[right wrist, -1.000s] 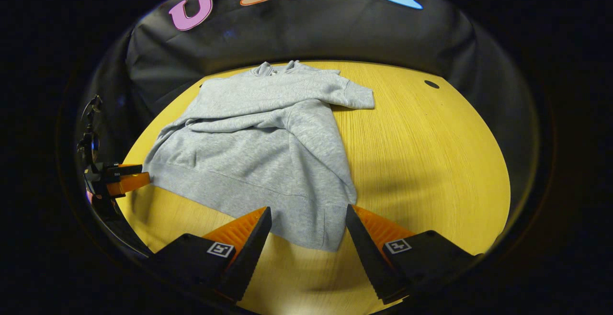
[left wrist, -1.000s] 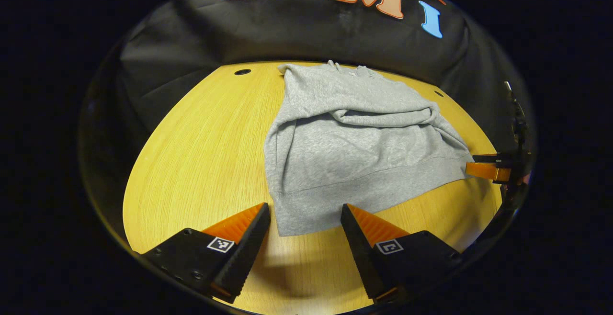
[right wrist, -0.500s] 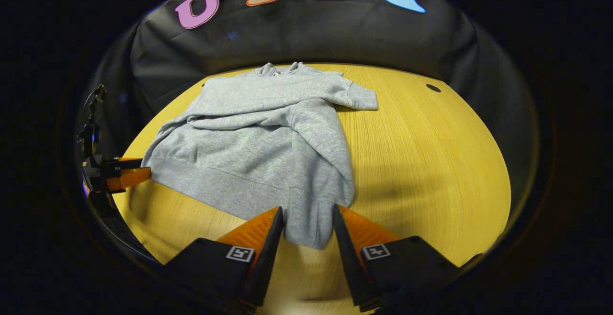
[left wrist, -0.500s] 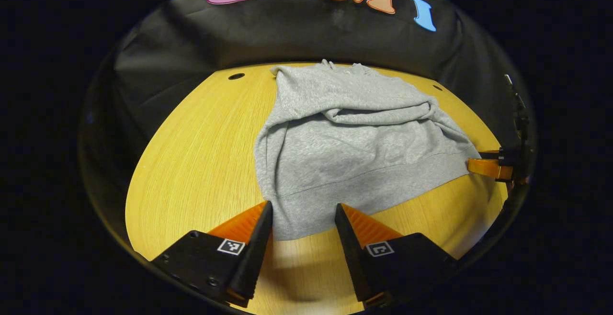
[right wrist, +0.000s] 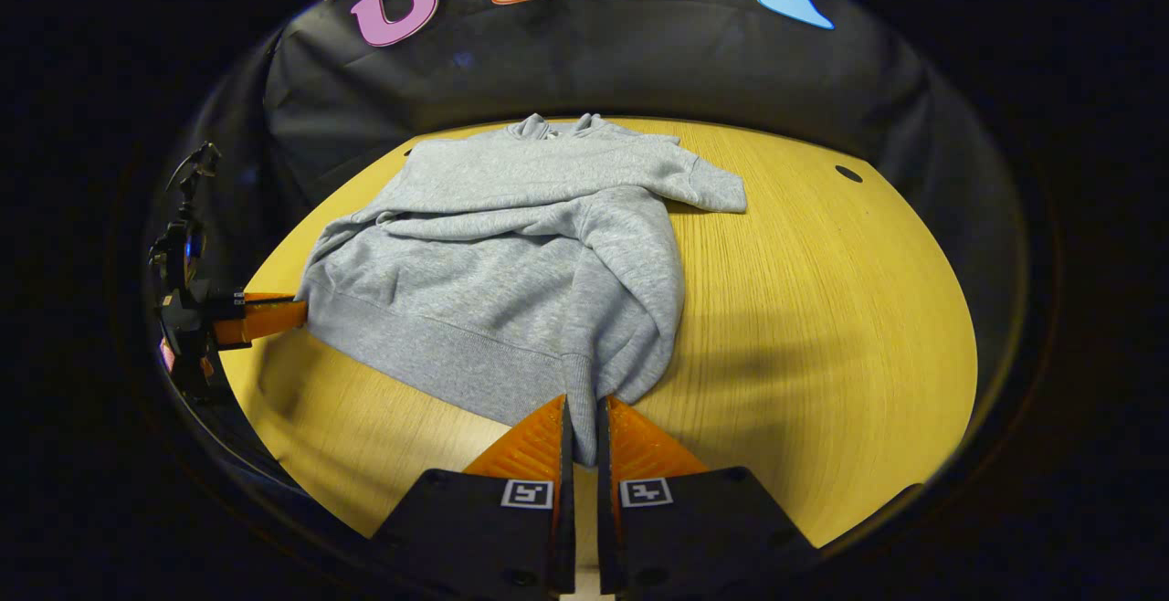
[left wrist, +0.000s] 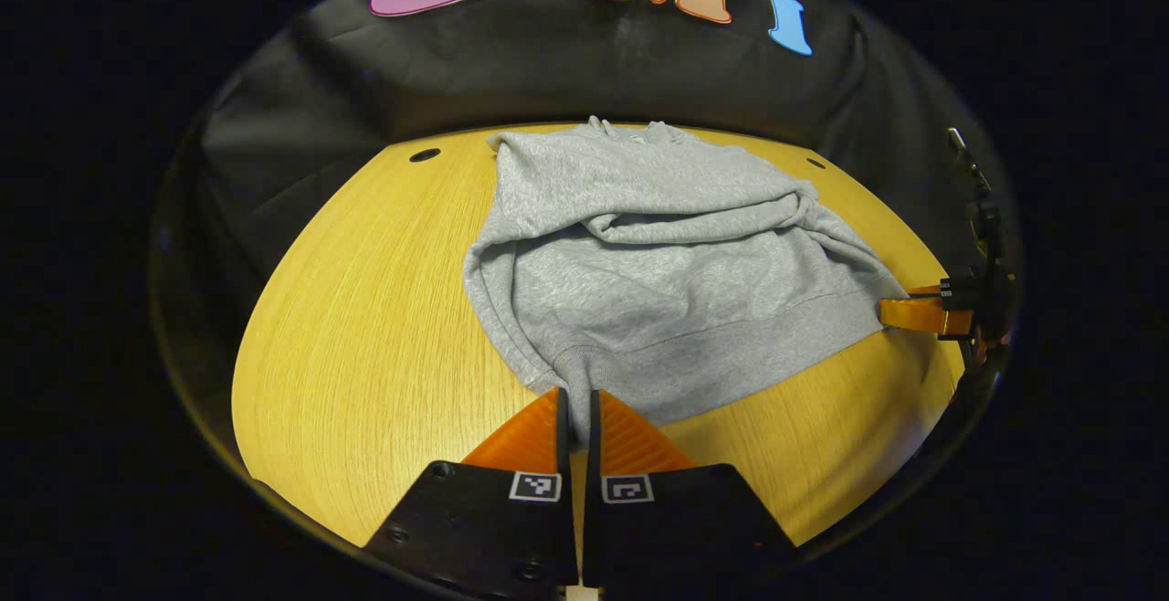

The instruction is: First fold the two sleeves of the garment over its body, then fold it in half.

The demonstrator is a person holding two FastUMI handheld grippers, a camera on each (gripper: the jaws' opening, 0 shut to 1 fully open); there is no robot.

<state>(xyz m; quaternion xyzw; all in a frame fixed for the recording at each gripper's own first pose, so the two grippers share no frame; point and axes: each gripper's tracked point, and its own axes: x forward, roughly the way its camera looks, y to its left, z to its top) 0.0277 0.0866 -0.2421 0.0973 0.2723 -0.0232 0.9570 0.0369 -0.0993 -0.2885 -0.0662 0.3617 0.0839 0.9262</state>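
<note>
Left claw point(left wrist: 575, 414): fingers pinched together on the near left hem corner of the grey sweatshirt point(left wrist: 658, 263). Right claw point(right wrist: 584, 423): likewise clamped on the near right hem corner. In the left gripper view the right claw shows far off at the other end of the hem.

Sweatshirt lies flat on the yellow worktop point(left wrist: 365, 327), collar toward the booth wall, hem toward the holder. Both sleeves appear folded across the chest; one cuff point(right wrist: 717, 190) pokes out past the side edge onto bare wood.

Judgement: sleeve step looks done; the half fold, hem up to collar, is due.

Risks:
- Each grip sits at the very corner of the ribbing. If only the top layer is caught, the back panel would stay behind and the fold would come out skewed.
- Uneven lift between the two claws could drag the body sideways.
- Lifting fast may shake the loose sleeves out, the protruding cuff first.
- Fabric is bunched near the right corner; that crease may get folded in.
</note>
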